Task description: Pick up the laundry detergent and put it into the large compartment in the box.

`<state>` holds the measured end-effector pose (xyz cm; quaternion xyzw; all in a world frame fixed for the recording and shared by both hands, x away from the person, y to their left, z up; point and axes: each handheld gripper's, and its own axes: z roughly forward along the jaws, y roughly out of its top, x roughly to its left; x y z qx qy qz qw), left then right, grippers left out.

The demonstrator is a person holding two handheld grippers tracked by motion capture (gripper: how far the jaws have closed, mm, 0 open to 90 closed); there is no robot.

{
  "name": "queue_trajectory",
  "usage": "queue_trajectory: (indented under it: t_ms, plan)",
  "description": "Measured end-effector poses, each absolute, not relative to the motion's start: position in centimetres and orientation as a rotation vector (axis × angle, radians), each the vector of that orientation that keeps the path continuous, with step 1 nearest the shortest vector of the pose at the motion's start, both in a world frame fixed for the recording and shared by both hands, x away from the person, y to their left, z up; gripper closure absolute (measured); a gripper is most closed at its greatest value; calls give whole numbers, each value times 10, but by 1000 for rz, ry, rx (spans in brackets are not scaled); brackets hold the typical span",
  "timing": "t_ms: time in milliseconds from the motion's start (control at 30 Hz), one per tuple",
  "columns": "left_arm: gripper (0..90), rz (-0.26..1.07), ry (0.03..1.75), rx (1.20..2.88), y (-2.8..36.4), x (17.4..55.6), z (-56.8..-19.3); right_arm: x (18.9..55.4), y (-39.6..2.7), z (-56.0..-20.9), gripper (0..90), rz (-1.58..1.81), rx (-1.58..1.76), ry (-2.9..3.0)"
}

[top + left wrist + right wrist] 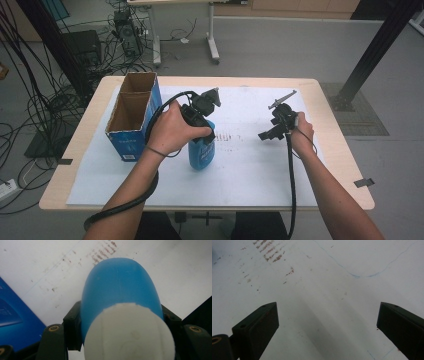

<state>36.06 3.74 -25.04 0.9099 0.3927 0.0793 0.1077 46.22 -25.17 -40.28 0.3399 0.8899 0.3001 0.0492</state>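
My left gripper (202, 131) is clamped on the blue bottle (202, 152) just under its white cap (128, 333), near-centre of the white sheet (250, 170); whether the base touches the sheet I can't tell. My right gripper (272, 131) hovers right of it, jaws wide with nothing between them. Further left stands the blue cardboard box (131, 142), top open, two compartments. Risks: the rounded body could slip in the pads — the grip is high and narrow; swinging left too low would knock the box rim and tip it.
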Motion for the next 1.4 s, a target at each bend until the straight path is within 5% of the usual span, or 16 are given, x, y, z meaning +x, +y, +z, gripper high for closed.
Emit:
queue_trajectory:
  t_ms: [900,1400]
  plan:
    - [372,326,1105,2625,30,355,-135,463,-245,-396,37,948,1012,2714]
    - [372,327,1116,2609,30,358,-110,463,-245,-396,38,961,1011,2707]
